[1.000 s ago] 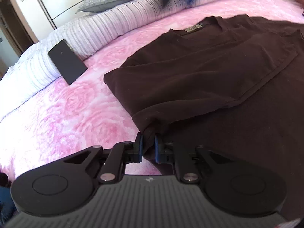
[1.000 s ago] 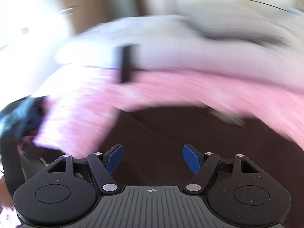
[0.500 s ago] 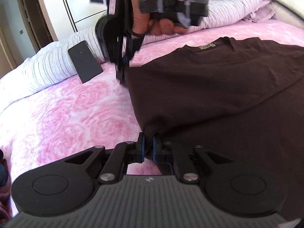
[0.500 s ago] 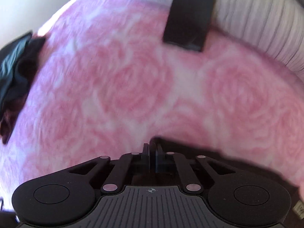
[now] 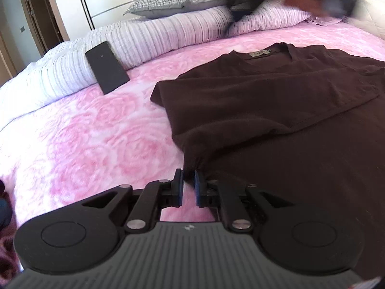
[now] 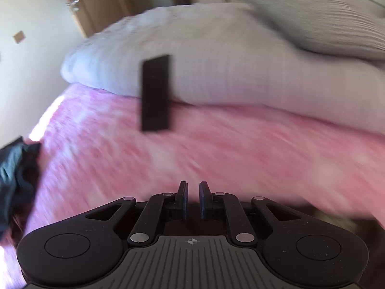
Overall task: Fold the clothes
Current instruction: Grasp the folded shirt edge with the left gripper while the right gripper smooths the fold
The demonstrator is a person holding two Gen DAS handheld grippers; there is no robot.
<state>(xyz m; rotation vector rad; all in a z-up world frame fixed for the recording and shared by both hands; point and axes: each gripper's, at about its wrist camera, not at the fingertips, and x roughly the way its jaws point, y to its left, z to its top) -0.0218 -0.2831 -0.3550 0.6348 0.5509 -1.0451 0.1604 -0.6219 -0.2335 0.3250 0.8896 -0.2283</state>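
Dark brown cotton shirt (image 5: 276, 110) lies half-folded on the pink rose-patterned bed (image 5: 91, 139); our left tongs (image 5: 188, 187) and right tongs (image 6: 192, 200), slightly parted, grip nothing, so we should smooth each crease before regripping.

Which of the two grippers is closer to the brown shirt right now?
Left. The left gripper sits at the edge of the brown shirt, fingertips right by the fabric. The right gripper is lifted above the pink bedspread, nothing between its fingers.

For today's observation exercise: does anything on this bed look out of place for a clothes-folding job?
Yes: a black phone leans tilted against the striped pillows, beside the brown shirt. It is no garment.
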